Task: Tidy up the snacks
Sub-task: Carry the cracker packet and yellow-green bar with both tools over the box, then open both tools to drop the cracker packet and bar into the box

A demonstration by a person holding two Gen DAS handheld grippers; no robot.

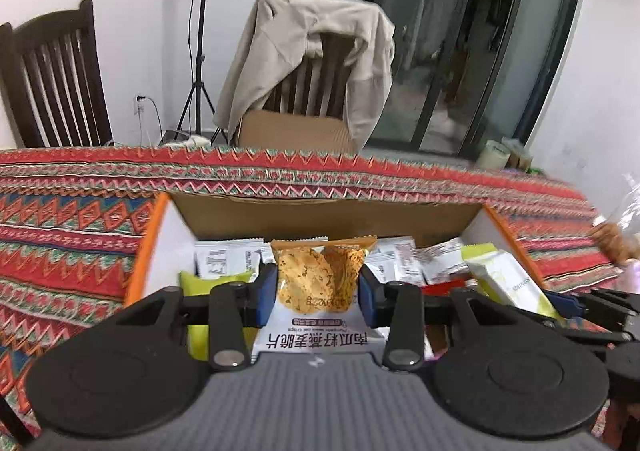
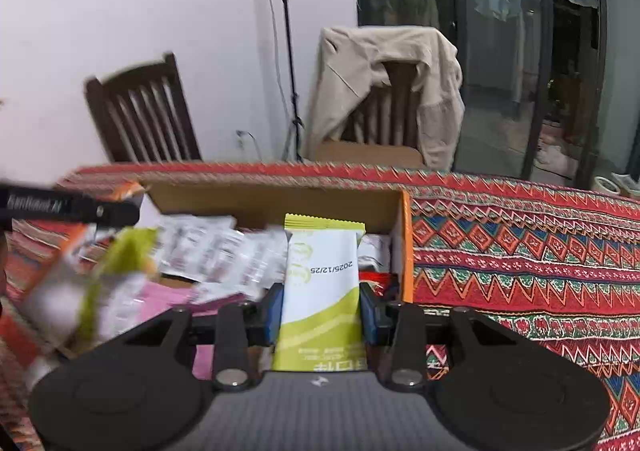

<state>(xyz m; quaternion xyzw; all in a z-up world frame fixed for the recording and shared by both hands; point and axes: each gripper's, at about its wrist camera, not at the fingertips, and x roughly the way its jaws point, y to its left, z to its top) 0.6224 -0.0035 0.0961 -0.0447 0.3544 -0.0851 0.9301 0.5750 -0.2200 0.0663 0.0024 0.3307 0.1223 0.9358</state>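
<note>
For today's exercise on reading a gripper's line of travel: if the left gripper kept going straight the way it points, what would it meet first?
Probably the white snack packets heaped in the cardboard box, since the left gripper, shut on the cracker packet, points downward into it. Depth is uncertain.

The left hand-held gripper had a grey ribbed body, two round black discs, black linkage arms with silver pivot screws, and blue finger pads. The right hand-held gripper matched it, a small white logo on its grey body.
</note>
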